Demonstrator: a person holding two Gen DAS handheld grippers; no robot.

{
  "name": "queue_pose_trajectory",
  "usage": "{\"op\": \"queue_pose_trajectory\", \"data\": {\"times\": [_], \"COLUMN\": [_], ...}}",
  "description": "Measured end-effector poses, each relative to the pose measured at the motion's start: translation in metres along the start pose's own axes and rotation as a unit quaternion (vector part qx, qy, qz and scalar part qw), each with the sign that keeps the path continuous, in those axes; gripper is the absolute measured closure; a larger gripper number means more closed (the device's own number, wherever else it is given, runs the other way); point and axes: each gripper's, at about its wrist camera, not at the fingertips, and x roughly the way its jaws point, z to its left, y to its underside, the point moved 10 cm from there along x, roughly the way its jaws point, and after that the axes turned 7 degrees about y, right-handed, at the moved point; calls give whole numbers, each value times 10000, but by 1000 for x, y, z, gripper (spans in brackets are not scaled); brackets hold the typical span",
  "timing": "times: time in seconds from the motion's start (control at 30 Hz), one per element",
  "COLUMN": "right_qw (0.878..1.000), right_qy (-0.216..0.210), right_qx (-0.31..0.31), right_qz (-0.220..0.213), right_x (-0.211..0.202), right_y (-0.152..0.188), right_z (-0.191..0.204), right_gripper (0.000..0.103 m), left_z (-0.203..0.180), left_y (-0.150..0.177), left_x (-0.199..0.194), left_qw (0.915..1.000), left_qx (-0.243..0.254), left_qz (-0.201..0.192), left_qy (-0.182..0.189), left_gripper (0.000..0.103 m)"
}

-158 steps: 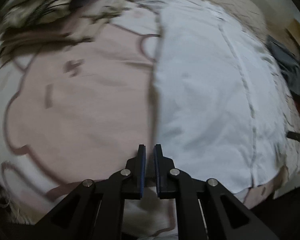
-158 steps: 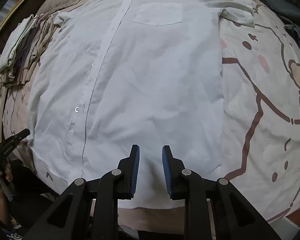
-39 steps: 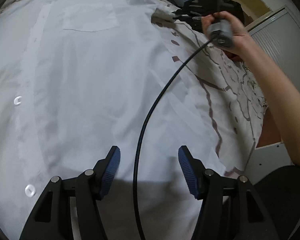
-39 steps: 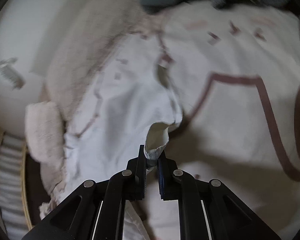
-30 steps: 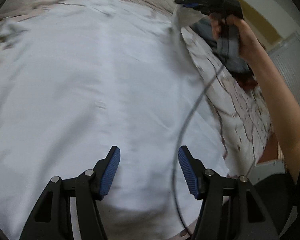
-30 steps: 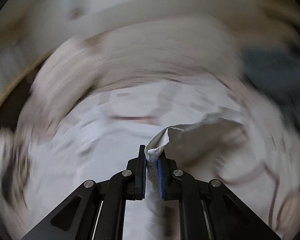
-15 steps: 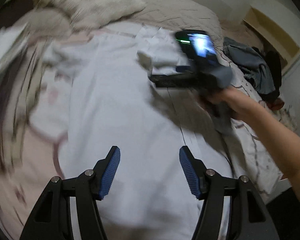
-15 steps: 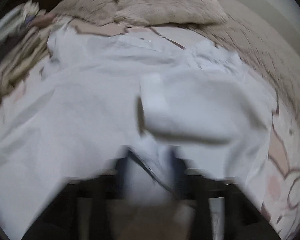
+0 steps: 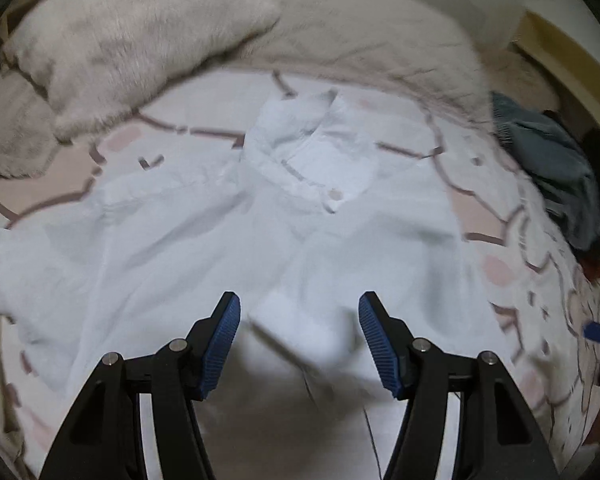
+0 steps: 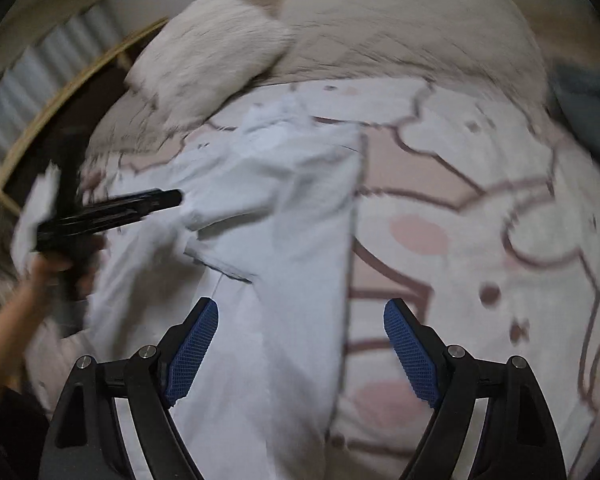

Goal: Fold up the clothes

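Lay spread on the bed: a white button-up cotton shirt [image 9: 204,232], collar [image 9: 300,160] toward the shaggy cream pillow [image 9: 132,36] at the head, body running down toward the camera. Had its right-hand side turned in over the front, sleeve [image 10: 228,204] lying across the chest, the folded edge running straight down the shirt in the right wrist view. Rested on a pale bedsheet printed with pink patches and brown cartoon outlines [image 10: 480,240]. Beyond that, a beige quilted blanket [image 9: 364,28] bunched at the head of the bed, and a heap of dark blue-grey clothing [image 9: 556,168] at the far right edge.

Left claw [image 9: 299,324] hung over the lower middle of the shirt, blue ribbed pads [image 9: 222,336] apart, nothing between them, cloth below not gripped. Seen also from the right wrist view as a blurred black tool [image 10: 112,212] in a hand [image 10: 60,268] over the shirt's left side.

Right claw [image 10: 300,344] had just been opening, blue pads [image 10: 190,352] now standing wide apart above the folded edge, with no fabric pinched between them. Much of both views smeared by motion.
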Motion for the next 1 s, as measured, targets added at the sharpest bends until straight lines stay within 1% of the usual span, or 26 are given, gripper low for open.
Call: {"op": "queue_pose_trajectory", "data": {"times": [0.1,0.13,0.17,0.2,0.23,0.27,0.3,0.33,0.37,0.47,0.5,0.57,0.63,0.73,0.8,0.9,1.0], "right_qw": [9988,9971,9908,9804,9701,9650,9683,9733,9760,9783,9792,9806,9810,9793,9766,9767,9735], "right_qy": [-247,-374,-642,-1006,-1349,-1537,-1522,-1459,-1434,-1423,-1392,-1314,-1192,-1023,-962,-707,-337], "right_qx": [414,629,1066,1502,1804,1930,1839,1685,1581,1494,1470,1453,1530,1723,1839,1827,2023], "right_qz": [54,223,541,788,906,888,732,559,425,217,168,89,94,284,556,877,1011], "right_x": [-6,-5,-1,1,2,0,-4,-7,-8,2,9,25,47,85,115,155,187], "right_y": [-15,-21,-25,-31,-37,-48,-59,-69,-79,-101,-106,-117,-126,-131,-128,-121,-120], "right_z": [-17,-21,-24,-22,-18,-14,-9,-4,2,17,20,25,24,21,23,26,14], "right_gripper": [18,21,27,39,42,42,42,42,42,42,47,60,65,77,78,78,78], "left_z": [12,13,13,12,9,6,3,1,2,9,12,20,24,25,24,24,24], "left_y": [1,3,4,3,2,1,-2,-4,-9,-28,-35,-45,-53,-60,-64,-69,-76], "left_x": [26,31,36,38,38,38,38,38,37,34,34,33,34,39,44,54,61], "left_qw": [9990,9985,9980,9977,9973,9965,9951,9934,9916,9859,9852,9858,9859,9852,9846,9828,9788], "left_qx": [9,62,144,270,400,552,721,878,1010,1307,1320,1252,1226,1263,1301,1408,1556], "left_qz": [323,414,474,484,486,521,570,610,617,464,425,357,314,308,309,306,283], "left_qy": [-324,-364,-380,-395,-370,-350,-369,-417,-524,-936,-1003,-1063,-1097,-1116,-1123,-1156,-1301], "left_gripper": [42,42,42,42,46,56,81,95,96,97,97,97,97,97,97,97,97]}}
